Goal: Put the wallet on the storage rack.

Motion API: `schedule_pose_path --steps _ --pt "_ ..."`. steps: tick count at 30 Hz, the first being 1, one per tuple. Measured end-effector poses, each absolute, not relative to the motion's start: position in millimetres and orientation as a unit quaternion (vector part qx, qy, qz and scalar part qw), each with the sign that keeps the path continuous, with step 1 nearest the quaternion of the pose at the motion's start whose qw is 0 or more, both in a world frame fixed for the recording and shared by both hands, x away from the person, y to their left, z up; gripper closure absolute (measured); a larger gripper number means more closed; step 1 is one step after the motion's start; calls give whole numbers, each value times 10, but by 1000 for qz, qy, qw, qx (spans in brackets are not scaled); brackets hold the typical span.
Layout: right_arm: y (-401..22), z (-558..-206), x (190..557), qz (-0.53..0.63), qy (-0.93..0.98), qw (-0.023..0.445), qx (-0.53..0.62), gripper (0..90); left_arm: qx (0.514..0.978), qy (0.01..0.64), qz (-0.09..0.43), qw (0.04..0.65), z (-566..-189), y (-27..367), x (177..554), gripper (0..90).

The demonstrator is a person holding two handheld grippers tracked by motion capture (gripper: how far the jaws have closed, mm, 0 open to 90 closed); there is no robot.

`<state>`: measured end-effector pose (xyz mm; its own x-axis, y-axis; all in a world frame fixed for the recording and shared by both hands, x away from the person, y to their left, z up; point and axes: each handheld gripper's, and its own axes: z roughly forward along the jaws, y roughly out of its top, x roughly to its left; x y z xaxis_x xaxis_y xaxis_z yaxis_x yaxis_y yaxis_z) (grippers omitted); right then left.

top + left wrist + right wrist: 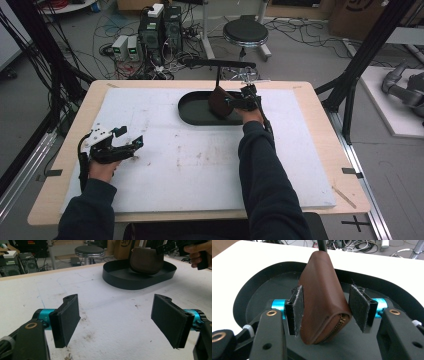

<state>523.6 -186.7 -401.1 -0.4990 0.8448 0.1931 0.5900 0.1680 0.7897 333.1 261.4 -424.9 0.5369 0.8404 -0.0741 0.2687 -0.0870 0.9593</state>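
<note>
A brown leather pouch stands upright on its edge inside a black oval tray at the back middle of the white mat. My right gripper reaches into the tray with the pouch between its jaws. Its left pad lies against the leather and its right pad stands clear of it, so it is open. My left gripper hovers low over the mat at the left, open and holding nothing. From there the pouch and tray sit ahead.
The white mat covers most of a wooden table. A black stand arm crosses just behind the tray. Beyond the table are a round stool, computer cases and loose cables on the floor.
</note>
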Motion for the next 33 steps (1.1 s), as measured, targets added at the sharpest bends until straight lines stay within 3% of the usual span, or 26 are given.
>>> schedule_pose_path --steps 2,4,9,13,18,21,24,27,33 --pt "-1896 -4004 5227 425 754 153 476 493 690 401 264 542 -4249 2611 3330 227" --pt "-1913 -4000 5224 422 756 151 476 598 689 401 263 543 -4248 2601 3327 227" --pt "-1955 -4000 5234 441 746 122 484 704 690 401 263 541 -4248 2601 3329 227" --pt "-1970 -4013 5235 464 738 80 484 727 690 402 263 542 -4250 2604 3332 227" --pt "-1855 -4028 5223 469 747 62 468 730 690 401 264 541 -4248 2605 3329 227" --pt "-1803 -4011 5206 458 755 84 462 711 689 402 263 542 -4248 2605 3330 227" --pt "-1782 -3983 5186 419 774 135 455 663 690 401 262 543 -4248 2605 3329 227" --pt "-1813 -3953 5167 403 772 166 463 505 690 401 263 542 -4248 2607 3330 227" --pt "-1913 -3821 5074 411 776 183 442 396 687 403 261 545 -4249 2610 3331 227"
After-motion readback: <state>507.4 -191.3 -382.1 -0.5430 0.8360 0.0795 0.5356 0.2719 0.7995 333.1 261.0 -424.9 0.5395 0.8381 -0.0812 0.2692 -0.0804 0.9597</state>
